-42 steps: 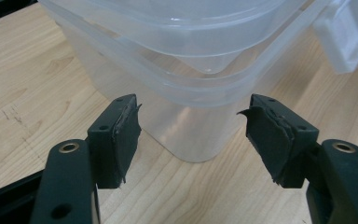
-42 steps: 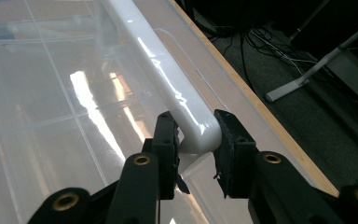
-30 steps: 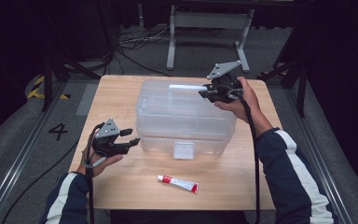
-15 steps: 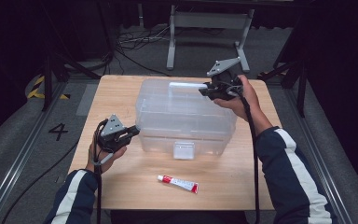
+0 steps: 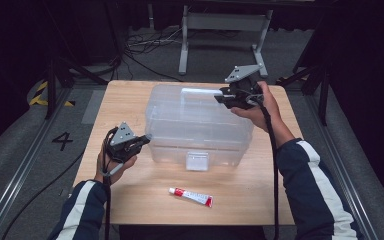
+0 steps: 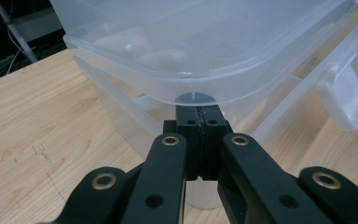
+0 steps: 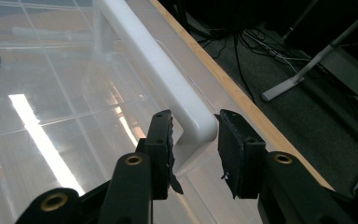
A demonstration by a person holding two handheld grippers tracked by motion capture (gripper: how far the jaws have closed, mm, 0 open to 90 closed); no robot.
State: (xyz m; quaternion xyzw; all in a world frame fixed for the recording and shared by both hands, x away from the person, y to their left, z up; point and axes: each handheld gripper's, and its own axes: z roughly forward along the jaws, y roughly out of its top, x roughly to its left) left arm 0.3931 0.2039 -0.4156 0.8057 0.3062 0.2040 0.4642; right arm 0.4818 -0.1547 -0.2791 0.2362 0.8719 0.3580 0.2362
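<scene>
My left tongs [image 6: 198, 135], pressed together, are touching the clear box's [image 5: 200, 125] rim; my right tongs [image 7: 193, 140], spread, are straddling its white handle [image 7: 168, 88].

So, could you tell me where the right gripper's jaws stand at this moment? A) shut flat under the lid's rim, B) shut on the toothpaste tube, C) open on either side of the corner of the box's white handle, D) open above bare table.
C: in the right gripper view the right gripper has its jaws apart, with the corner of the white handle on the clear box between them.
</scene>
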